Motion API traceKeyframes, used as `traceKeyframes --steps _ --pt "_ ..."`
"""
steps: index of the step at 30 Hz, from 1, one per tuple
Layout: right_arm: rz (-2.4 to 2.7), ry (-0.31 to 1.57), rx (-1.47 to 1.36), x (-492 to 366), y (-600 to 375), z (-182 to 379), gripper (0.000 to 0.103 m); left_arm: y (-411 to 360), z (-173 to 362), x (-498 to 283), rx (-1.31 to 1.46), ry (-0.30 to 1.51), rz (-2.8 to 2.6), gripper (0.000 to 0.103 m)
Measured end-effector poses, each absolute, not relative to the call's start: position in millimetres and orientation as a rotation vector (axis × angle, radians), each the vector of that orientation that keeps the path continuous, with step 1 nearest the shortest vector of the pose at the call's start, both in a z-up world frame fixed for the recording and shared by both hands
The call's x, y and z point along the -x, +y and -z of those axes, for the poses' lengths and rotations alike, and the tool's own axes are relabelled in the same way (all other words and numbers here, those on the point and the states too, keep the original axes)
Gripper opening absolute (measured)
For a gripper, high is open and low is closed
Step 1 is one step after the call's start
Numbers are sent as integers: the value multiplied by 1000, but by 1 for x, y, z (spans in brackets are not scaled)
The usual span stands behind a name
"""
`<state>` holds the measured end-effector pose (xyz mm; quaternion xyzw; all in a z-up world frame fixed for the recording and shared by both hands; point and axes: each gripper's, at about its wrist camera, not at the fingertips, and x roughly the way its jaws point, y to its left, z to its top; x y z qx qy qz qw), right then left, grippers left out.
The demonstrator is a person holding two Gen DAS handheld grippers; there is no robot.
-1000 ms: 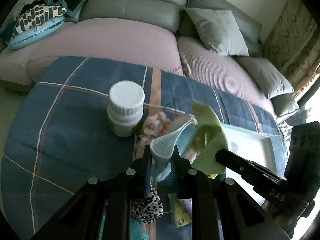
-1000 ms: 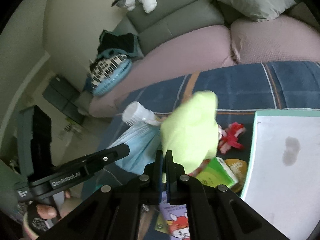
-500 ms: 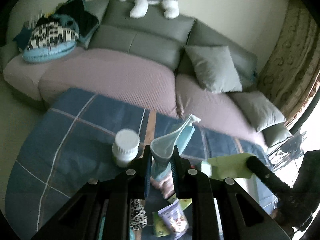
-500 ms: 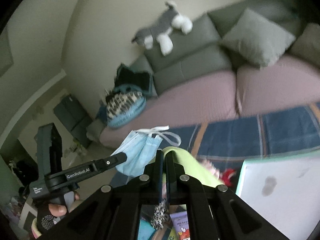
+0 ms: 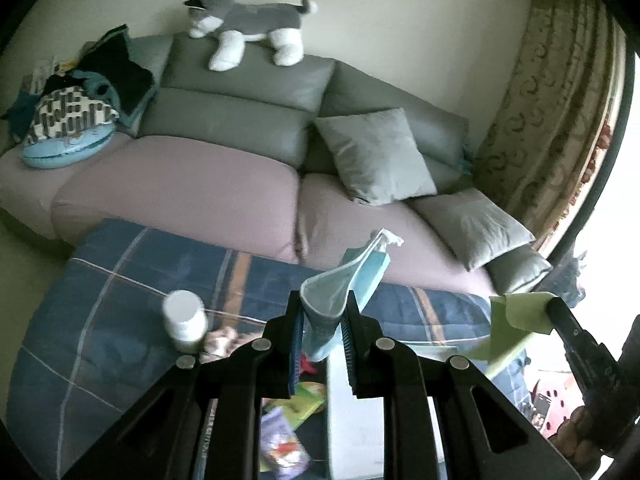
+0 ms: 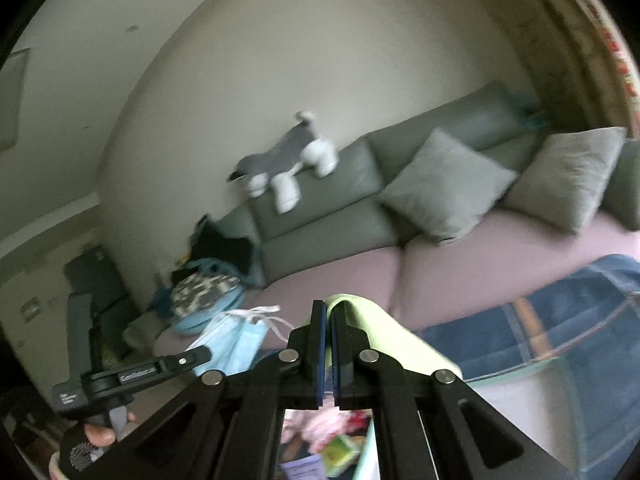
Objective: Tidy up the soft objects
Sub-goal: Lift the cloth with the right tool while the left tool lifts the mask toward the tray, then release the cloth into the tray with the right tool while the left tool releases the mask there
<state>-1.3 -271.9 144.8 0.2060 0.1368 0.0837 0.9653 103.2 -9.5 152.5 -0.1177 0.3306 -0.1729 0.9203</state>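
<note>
My left tongs (image 5: 322, 330) pinch the blue face mask (image 5: 346, 284), limp & v. light, straps flopping past the tips. Right tongs (image 6: 327, 338) clamped tight on thin yellow-green cloth (image 6: 384, 334), draping right. Both grip best at an edge.

left gripper (image 5: 322, 322): lifted face mask (image 5: 347, 280) clear of bench | right gripper (image 6: 325, 344): raised green cloth (image 6: 384, 328) likewise | plush dog (image 5: 248, 26) entered view

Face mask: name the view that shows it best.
Left wrist view: the blue face mask sits centred, pinched in the left gripper jaws. The right wrist view shows it smaller, off to the side, partly hidden behind the gripper.
</note>
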Motion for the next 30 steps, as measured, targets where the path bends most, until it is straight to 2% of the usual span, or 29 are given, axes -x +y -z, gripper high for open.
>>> traceKeyframes --steps 7,21,26,30 --pt "-27 307 -423 25 -317 -139 2 -60 -135 -99 246 740 439 19" --pt "3 431 -531 5 -360 -93 2 -120 -93 -97 198 844 498 19" --pt "-10 518 -565 -18 -367 -62 2 -134 -64 -106 182 904 504 19" --pt "20 653 -612 -44 -377 -14 2 -143 -35 -118 186 964 504 19"
